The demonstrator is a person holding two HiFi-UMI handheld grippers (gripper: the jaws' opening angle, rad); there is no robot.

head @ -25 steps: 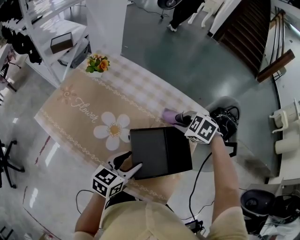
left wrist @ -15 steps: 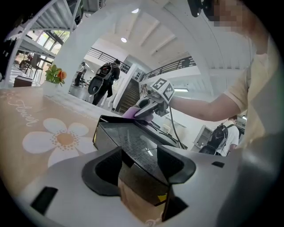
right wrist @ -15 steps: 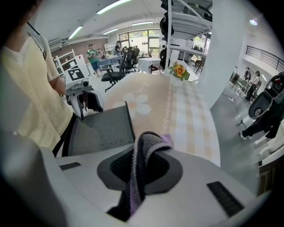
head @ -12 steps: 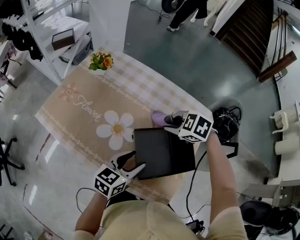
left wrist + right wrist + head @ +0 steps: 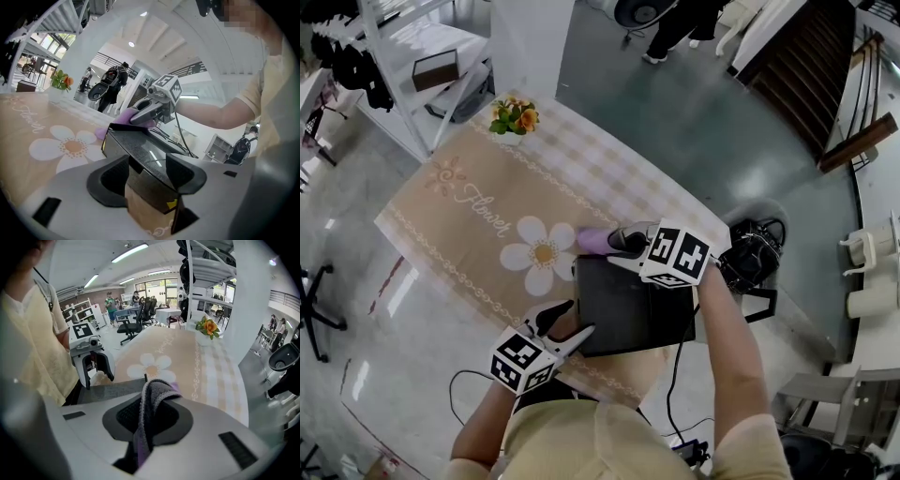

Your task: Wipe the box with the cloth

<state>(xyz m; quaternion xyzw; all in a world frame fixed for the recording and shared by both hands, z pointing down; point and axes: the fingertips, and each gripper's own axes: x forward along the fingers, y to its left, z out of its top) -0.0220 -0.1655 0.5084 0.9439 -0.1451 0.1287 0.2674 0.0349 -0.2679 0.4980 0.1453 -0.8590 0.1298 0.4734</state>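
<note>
A black box (image 5: 633, 305) lies on the near right end of the table. Its near left corner (image 5: 140, 154) sits between the jaws of my left gripper (image 5: 564, 328), which stand open astride it. My right gripper (image 5: 617, 244) is shut on a purple cloth (image 5: 593, 241) and holds it at the box's far left corner. In the right gripper view the cloth (image 5: 150, 408) is folded between the jaws, with the box top (image 5: 112, 391) and the left gripper (image 5: 96, 364) beyond. The left gripper view shows the cloth (image 5: 123, 117) under the right gripper (image 5: 145, 112).
A beige tablecloth (image 5: 469, 202) with a daisy print covers the table. A small flower pot (image 5: 514, 117) stands at its far end. A black bag (image 5: 750, 258) rests to the right of the table, cables hang below it, and white shelving (image 5: 412, 66) stands at upper left.
My right gripper has carried the cloth leftward along the box's far edge to its far left corner. The left gripper has stayed at the near left corner.
</note>
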